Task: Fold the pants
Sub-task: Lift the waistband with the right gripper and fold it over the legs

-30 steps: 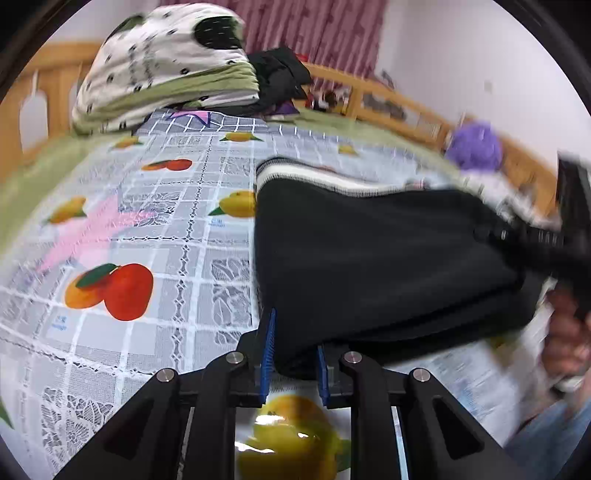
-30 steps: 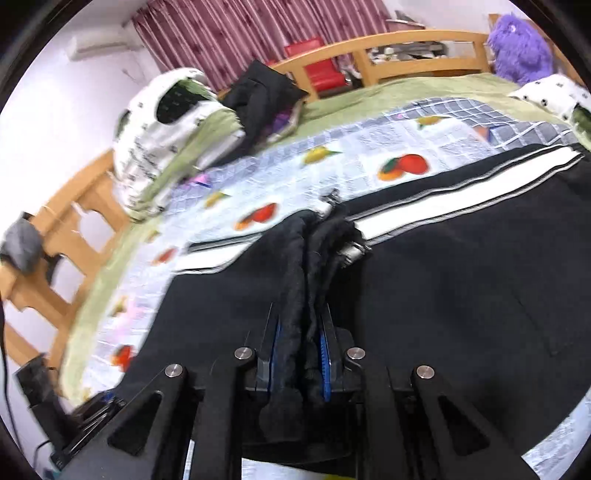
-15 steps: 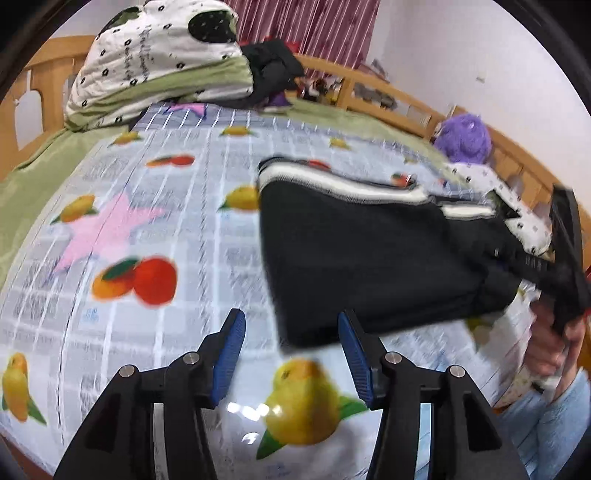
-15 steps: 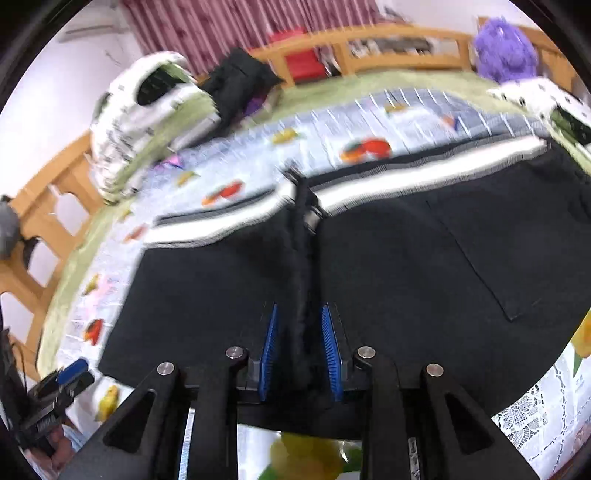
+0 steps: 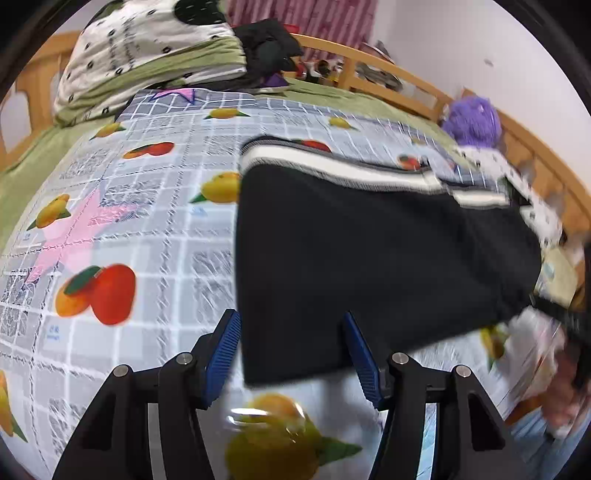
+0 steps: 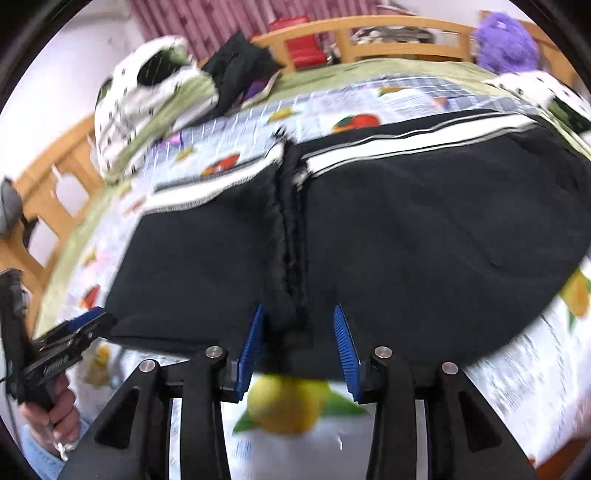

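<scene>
Fruit-print bedsheet (image 5: 110, 221) bears black pants (image 5: 369, 258); left tool (image 5: 291, 350) and right tool (image 6: 299, 332) gape.

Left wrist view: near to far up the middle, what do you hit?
Left gripper, open → black pants → their white stripe → fruit-print sheet → dark clothes pile → pink curtain.

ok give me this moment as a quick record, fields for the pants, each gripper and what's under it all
pants: black pants with white side stripe, lying flat, folded
left gripper: left gripper open, at the pants' near corner, gripping nothing
right gripper: right gripper open, astride the bunched middle ridge
surface: fruit-print sheet on a bed
background: purple plush toy
</scene>
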The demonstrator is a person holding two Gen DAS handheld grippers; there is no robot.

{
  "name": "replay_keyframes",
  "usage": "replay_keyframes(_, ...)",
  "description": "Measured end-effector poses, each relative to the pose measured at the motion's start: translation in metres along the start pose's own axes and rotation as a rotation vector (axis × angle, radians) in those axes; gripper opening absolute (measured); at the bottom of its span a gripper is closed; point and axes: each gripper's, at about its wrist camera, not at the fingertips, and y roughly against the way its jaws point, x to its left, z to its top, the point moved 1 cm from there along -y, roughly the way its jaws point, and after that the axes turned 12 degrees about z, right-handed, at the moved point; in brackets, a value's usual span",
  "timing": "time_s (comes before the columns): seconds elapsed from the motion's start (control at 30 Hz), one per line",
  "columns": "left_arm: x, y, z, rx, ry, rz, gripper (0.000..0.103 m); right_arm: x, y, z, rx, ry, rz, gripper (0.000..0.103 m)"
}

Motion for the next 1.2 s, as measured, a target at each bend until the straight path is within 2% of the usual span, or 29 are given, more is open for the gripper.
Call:
replay_keyframes(0.13, 0.013, -0.014, 0.029, 0.031, 0.031, -0.026, 0.060, -0.018, 0.028, -0.016, -0.010, -0.110, -0.012, 0.039)
replay_keyframes(0.27, 0.018, -0.043, 0.050, 0.083, 0.029, -0.070, 0.060, -0.044, 0.031, -0.031, -0.019, -0.242, -0.041, 0.039)
replay_keyframes(0.33, 0.018, -0.060, 0.056, 0.113, 0.020, -0.091, 0.060, -0.061, 0.026, -0.037, -0.052, -0.342, -0.006, 0.039)
replay_keyframes(0.4, 0.018, -0.076, 0.061, 0.148, 0.017, -0.127, 0.060, -0.072, 0.026, -0.040, -0.124, -0.429, 0.054, 0.039)
replay_keyframes(0.43, 0.017, -0.082, 0.065, 0.138, 0.026, -0.157, 0.060, -0.077, 0.023, -0.041, -0.152, -0.468, 0.081, 0.038)
replay_keyframes(0.47, 0.016, -0.086, 0.069, 0.133, 0.030, -0.172, 0.060, -0.081, 0.020, -0.041, -0.174, -0.503, 0.110, 0.036)
replay_keyframes(0.5, 0.013, -0.091, 0.073, 0.138, 0.029, -0.194, 0.060, -0.083, 0.017, -0.041, -0.186, -0.523, 0.126, 0.028)
replay_keyframes(0.53, 0.010, -0.095, 0.077, 0.143, 0.038, -0.212, 0.054, -0.087, 0.013, -0.039, -0.199, -0.551, 0.139, 0.023)
replay_keyframes(0.57, 0.009, -0.100, 0.080, 0.150, 0.050, -0.215, 0.041, -0.091, 0.007, -0.037, -0.205, -0.581, 0.150, 0.017)
replay_keyframes(0.63, 0.005, -0.106, 0.086, 0.162, 0.065, -0.239, 0.019, -0.094, -0.003, -0.032, -0.203, -0.602, 0.171, 0.012)
replay_keyframes(0.7, 0.006, -0.100, 0.096, 0.155, 0.069, -0.264, 0.016, -0.089, -0.005, -0.025, -0.193, -0.572, 0.134, 0.009)
replay_keyframes(0.73, 0.011, -0.090, 0.104, 0.132, 0.060, -0.283, 0.012, -0.080, -0.004, -0.018, -0.195, -0.557, 0.092, 0.009)
replay_keyframes(0.83, 0.048, -0.059, 0.126, 0.070, 0.085, -0.327, 0.010, -0.045, 0.007, -0.001, -0.225, -0.513, 0.070, 0.006)
replay_keyframes(0.9, 0.074, -0.047, 0.133, 0.066, 0.104, -0.308, 0.010, -0.020, 0.014, 0.010, -0.225, -0.473, 0.088, 0.006)
replay_keyframes(1.03, 0.128, -0.025, 0.129, 0.040, 0.087, -0.139, 0.010, 0.038, -0.009, 0.014, -0.151, -0.383, 0.205, 0.006)
replay_keyframes(1.1, 0.148, -0.022, 0.122, 0.046, 0.083, -0.072, 0.011, 0.068, -0.036, 0.002, -0.087, -0.341, 0.252, 0.006)
replay_keyframes(1.2, 0.164, -0.028, 0.107, 0.084, 0.084, 0.010, 0.018, 0.085, -0.066, -0.020, 0.000, -0.331, 0.230, 0.006)
